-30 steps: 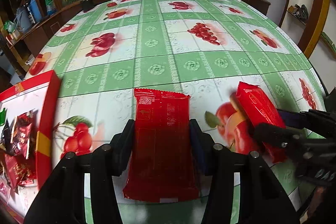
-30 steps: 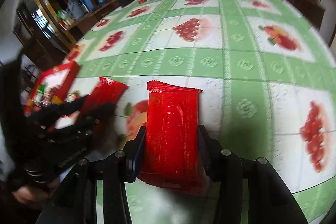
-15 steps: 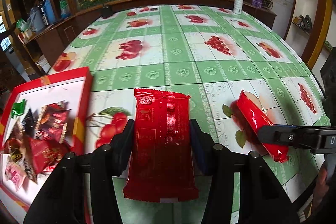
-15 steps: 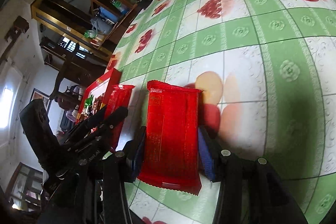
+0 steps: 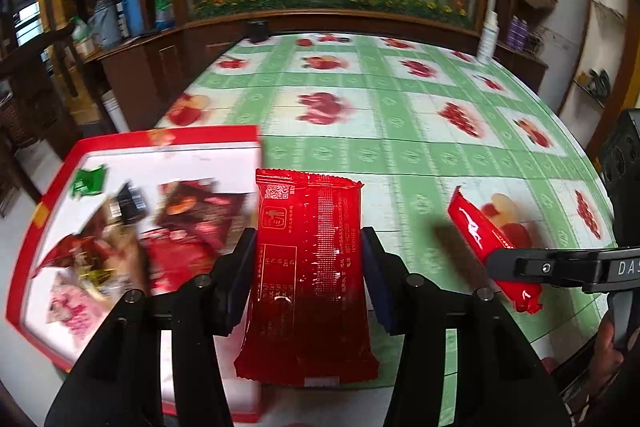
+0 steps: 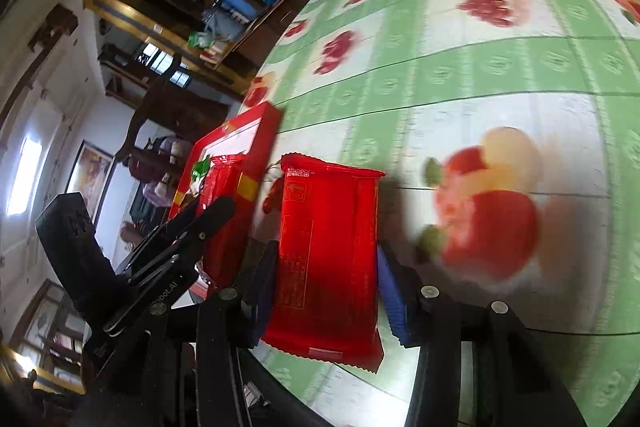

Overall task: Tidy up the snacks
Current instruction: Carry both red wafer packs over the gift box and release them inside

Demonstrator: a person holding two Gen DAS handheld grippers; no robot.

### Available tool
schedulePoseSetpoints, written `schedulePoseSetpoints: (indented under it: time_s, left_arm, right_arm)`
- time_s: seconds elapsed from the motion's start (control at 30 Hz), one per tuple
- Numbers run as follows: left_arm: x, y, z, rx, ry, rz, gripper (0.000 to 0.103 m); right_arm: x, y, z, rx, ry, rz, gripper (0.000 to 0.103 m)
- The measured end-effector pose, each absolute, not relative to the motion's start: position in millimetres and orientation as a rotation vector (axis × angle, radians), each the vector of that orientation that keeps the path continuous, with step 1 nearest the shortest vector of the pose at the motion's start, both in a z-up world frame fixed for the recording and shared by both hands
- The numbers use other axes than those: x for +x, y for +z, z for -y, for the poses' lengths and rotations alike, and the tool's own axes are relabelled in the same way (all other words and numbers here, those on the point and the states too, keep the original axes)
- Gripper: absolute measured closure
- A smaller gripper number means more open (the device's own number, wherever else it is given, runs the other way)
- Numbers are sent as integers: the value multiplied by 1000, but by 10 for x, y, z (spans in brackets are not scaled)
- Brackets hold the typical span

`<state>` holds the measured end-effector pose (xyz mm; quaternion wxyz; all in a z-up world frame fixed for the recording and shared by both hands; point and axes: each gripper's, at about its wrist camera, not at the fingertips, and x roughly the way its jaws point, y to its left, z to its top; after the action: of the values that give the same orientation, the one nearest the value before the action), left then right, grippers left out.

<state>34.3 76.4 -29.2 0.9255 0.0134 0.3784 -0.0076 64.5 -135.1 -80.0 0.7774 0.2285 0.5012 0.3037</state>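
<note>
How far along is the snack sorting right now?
Done: several snacks lie in the red box. In hand: each hand-held gripper, left and right, clamps a red packet; neither is in the box yet. Left: dropping both in.

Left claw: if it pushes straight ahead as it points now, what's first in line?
Probably nothing solid: past its held red foil snack packet lies open green fruit-print tablecloth. The red cardboard tray sits just left; depth is unclear.

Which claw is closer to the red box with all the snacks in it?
Left. The left claw, shut on its red packet, hangs right at the red box's edge. The right claw, holding its own packet, is farther out over the tablecloth.
</note>
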Motion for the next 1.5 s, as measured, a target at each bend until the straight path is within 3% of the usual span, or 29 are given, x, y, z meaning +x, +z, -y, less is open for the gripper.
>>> schedulePoseSetpoints:
  time_s: [0.6, 1.27, 1.43, 1.5]
  left_arm:
    - [178, -217, -1855, -66, 231, -721, 54]
    - [327, -249, -2359, -72, 341, -712, 54]
    - [412, -279, -2430, -62, 379, -716, 54]
    - [435, -302, -2445, -56, 400, -724, 49]
  right_arm:
    - [844, -361, -22, 315, 867, -1070, 56]
    - [1130, -268, -891, 300, 888, -1020, 55]
    - [1157, -312, -909, 327, 868, -972, 50]
    - [1147, -309, -886, 338, 872, -953, 40]
